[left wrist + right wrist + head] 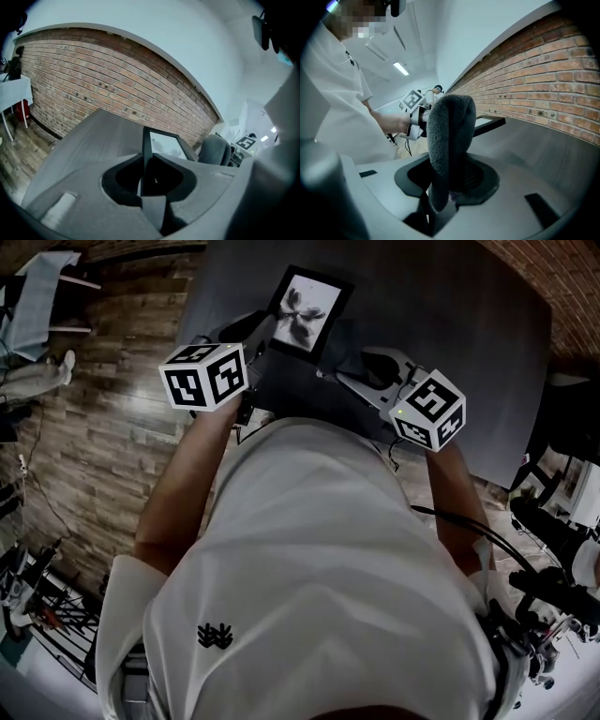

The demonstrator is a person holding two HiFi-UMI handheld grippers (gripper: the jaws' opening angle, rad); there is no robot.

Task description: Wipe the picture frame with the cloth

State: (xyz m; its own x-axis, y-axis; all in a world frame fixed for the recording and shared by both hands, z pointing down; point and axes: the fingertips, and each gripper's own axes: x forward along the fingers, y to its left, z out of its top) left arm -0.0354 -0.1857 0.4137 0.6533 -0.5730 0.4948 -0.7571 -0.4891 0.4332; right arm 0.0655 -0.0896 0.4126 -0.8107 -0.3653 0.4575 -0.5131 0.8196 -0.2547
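Person's white shirt [309, 559] filling the foreground. Left gripper [145, 176] clamping picture frame [306, 310] by its edge, tilting its face up over table's [450, 306] near edge. Right gripper [440, 187] pinching folded cloth [449, 136] just beside it, likely readying a wipe.

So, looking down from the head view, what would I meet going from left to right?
Wooden floor → left marker cube → picture frame → cloth → right marker cube.

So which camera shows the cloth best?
The right gripper view: the cloth fills its middle, clamped in the right gripper. The head view shows only a dark bit; the left gripper view shows a grey lump beside the frame.
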